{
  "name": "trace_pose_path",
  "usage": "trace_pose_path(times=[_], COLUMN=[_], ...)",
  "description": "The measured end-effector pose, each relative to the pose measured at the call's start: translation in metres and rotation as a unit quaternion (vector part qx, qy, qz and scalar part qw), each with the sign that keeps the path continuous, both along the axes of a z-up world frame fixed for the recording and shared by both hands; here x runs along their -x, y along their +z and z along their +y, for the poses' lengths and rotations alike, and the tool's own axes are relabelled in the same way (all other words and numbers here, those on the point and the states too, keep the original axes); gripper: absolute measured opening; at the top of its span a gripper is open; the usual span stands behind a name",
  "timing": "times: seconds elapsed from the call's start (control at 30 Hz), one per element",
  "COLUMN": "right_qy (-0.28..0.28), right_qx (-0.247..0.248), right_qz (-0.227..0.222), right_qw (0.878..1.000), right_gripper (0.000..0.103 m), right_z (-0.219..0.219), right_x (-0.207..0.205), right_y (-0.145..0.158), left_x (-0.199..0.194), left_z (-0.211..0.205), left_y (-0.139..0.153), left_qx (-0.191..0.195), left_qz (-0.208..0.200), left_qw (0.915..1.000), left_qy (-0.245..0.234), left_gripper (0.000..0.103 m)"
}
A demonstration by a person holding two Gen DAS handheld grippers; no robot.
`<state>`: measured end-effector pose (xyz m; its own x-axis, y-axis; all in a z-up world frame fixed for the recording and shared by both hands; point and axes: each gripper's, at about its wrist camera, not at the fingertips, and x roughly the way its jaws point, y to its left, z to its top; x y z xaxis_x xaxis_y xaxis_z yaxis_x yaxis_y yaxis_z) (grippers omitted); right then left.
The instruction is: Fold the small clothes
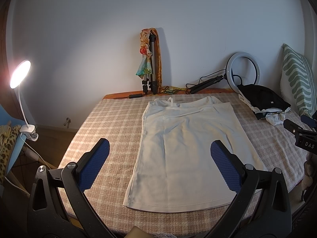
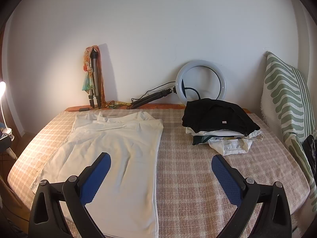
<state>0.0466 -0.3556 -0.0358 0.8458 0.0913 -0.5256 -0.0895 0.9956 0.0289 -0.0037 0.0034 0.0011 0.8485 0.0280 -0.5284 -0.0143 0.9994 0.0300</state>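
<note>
A white strappy top (image 1: pixel 184 150) lies flat on the checked table cover, straps toward the wall and hem toward me. It also shows in the right wrist view (image 2: pixel 118 154), left of centre. My left gripper (image 1: pixel 159 148) is open and empty, hovering over the top's near half. My right gripper (image 2: pixel 160 161) is open and empty, above the top's right edge and the bare cover beside it. The right gripper's body (image 1: pixel 303 136) shows at the right edge of the left wrist view.
A pile of folded clothes, black on top (image 2: pixel 218 119), sits at the back right (image 1: pixel 263 101). A ring light (image 2: pixel 200 83), a tripod with a scarf (image 1: pixel 150 67) and cables stand along the wall. A striped cushion (image 2: pixel 287 99) is at right, a lit clip lamp (image 1: pixel 19 77) at left.
</note>
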Motion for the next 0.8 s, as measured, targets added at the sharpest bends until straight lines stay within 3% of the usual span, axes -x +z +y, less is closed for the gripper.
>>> trace_pose_path(times=[0.8], right_qy=[0.002], right_qx=[0.003], right_qz=[0.003], right_qw=[1.0], right_gripper=[0.103], right_z=[0.0025], right_x=[-0.0019], right_y=[-0.0027], left_x=[-0.0006], left_z=[0.0005], left_y=[-0.0009], left_qx=[0.0], left_qz=[0.003], left_qw=[1.0], left_qy=[0.0], left_gripper=[0.103])
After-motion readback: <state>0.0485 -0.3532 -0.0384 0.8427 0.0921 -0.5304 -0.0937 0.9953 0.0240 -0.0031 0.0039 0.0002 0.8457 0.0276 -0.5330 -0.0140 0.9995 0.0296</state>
